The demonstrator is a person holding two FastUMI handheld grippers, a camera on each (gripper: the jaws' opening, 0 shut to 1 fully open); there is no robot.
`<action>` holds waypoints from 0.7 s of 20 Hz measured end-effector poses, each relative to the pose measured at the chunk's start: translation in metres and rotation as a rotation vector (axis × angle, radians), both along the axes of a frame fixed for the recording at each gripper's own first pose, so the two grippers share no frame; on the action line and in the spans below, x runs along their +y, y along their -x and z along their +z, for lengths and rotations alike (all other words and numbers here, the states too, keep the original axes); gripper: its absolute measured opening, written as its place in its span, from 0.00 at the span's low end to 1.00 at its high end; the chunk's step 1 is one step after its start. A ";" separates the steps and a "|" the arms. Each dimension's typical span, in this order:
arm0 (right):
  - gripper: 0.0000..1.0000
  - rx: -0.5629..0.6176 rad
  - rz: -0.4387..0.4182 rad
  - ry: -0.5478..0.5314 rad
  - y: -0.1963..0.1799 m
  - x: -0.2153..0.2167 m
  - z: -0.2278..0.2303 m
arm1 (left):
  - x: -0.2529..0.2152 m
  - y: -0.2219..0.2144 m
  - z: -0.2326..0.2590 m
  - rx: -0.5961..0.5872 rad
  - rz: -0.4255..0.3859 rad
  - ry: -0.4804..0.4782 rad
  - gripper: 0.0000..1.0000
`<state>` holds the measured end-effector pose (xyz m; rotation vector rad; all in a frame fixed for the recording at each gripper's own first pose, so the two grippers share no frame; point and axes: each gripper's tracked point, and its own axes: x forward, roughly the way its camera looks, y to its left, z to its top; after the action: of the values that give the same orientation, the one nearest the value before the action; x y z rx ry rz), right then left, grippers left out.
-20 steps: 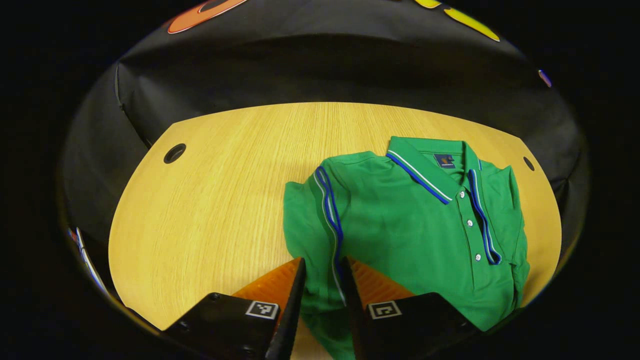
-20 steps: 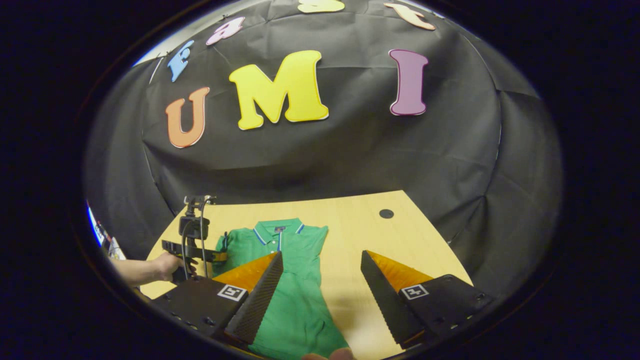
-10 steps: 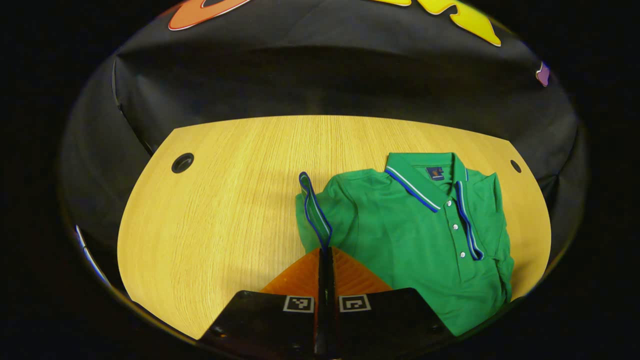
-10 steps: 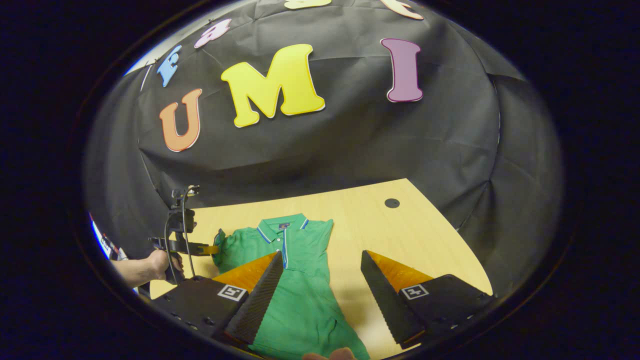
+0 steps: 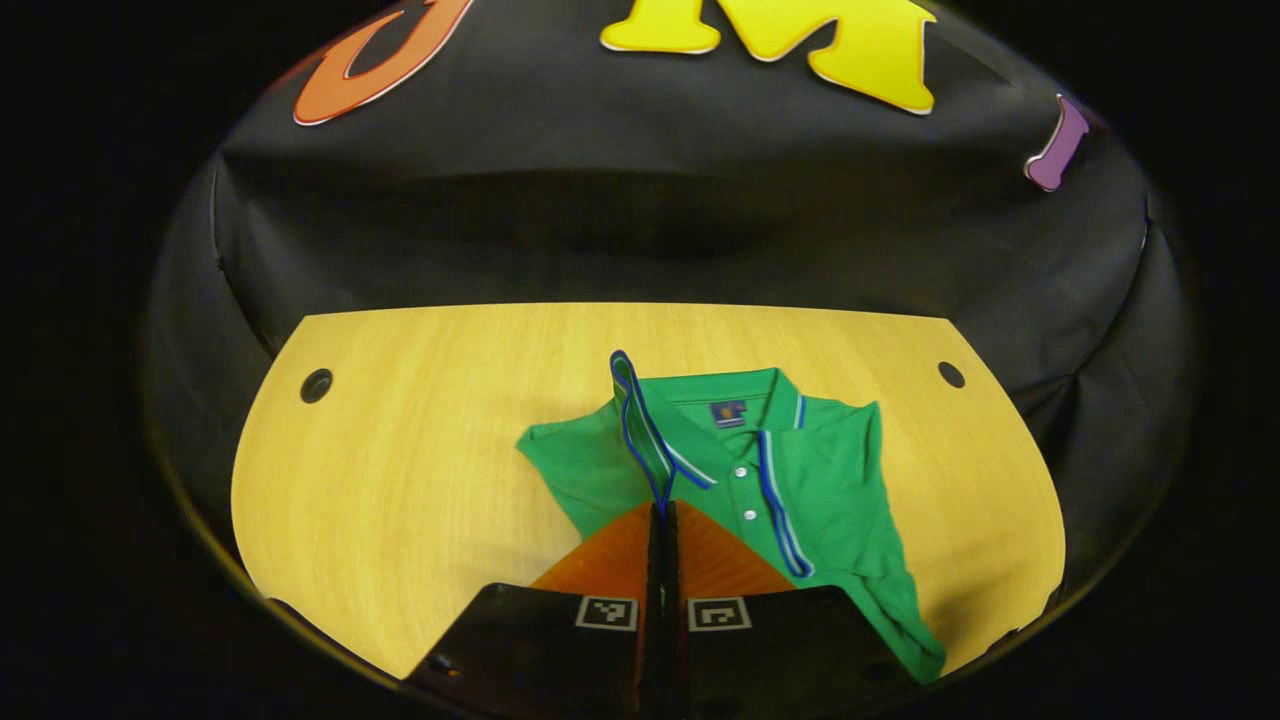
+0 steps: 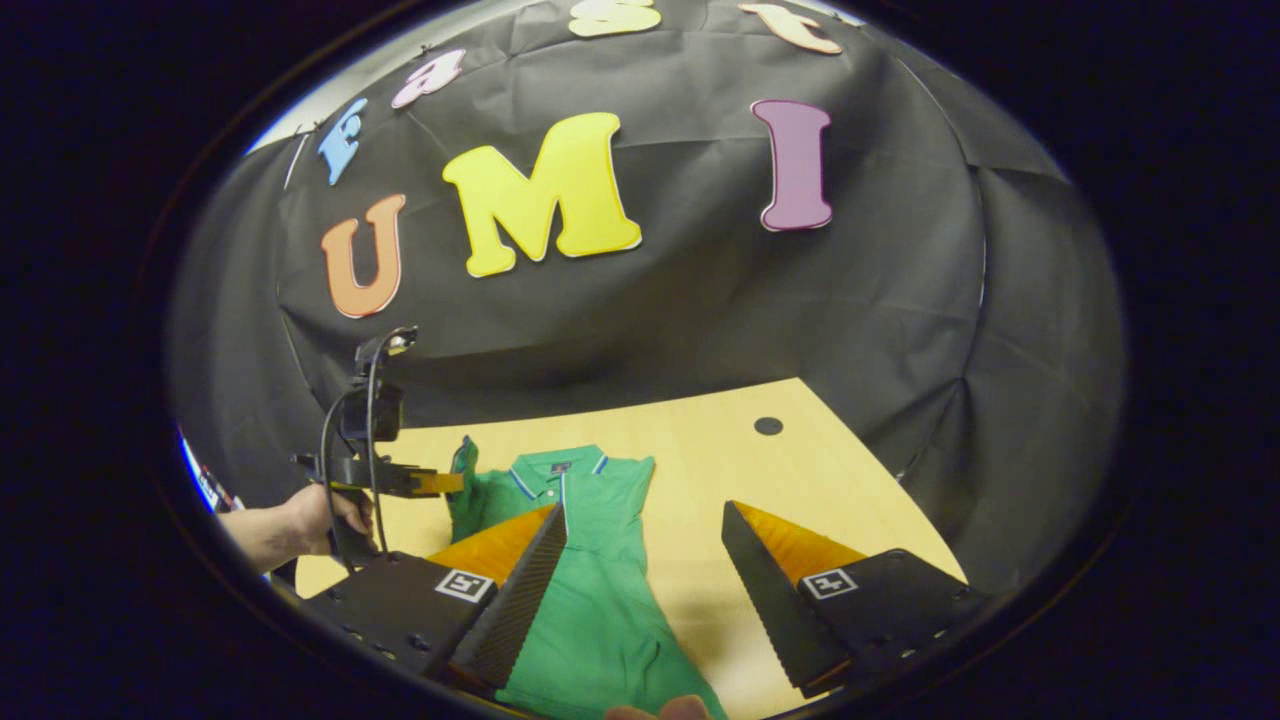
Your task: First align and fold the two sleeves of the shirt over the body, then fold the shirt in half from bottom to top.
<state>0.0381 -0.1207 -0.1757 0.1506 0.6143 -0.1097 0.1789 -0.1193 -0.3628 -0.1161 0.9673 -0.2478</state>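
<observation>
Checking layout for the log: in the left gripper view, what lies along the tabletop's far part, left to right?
Round dark hole in the wooden table → lifted blue-trimmed sleeve → green polo shirt's collar → second small round hole.

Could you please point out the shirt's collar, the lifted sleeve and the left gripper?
collar (image 5: 745,408): left gripper view, on the inside back of the neckband.
lifted sleeve (image 5: 632,410): left gripper view, on its striped cuff edge.
left gripper (image 5: 660,512): left gripper view, at the closed fingertips pinching the sleeve.
</observation>
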 end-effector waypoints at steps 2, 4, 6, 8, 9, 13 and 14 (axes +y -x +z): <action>0.96 -0.005 -0.017 0.009 0.007 -0.009 0.003 | -0.022 0.000 -0.001 0.001 -0.010 0.013 0.06; 0.96 -0.011 -0.034 0.015 0.012 -0.018 0.006 | -0.034 0.002 0.005 -0.001 -0.001 0.024 0.11; 0.96 -0.021 -0.049 0.010 0.015 -0.023 0.009 | -0.036 0.005 0.013 -0.011 0.015 0.029 0.32; 0.96 -0.030 -0.043 0.009 0.013 -0.020 0.010 | -0.029 0.009 0.028 -0.035 0.040 0.029 0.66; 0.96 -0.034 -0.033 0.011 0.013 -0.017 0.010 | -0.021 0.014 0.041 -0.050 0.051 0.031 0.83; 0.92 -0.068 0.038 0.038 0.014 0.004 0.021 | 0.007 0.023 0.089 -0.172 0.093 -0.004 1.00; 0.96 -0.085 0.061 0.044 0.017 0.010 0.025 | 0.013 0.029 0.104 -0.205 0.105 -0.006 1.00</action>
<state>0.0209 -0.1110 -0.1504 0.0938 0.5306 -0.0574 0.1495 -0.1061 -0.2586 -0.1331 0.7555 -0.1573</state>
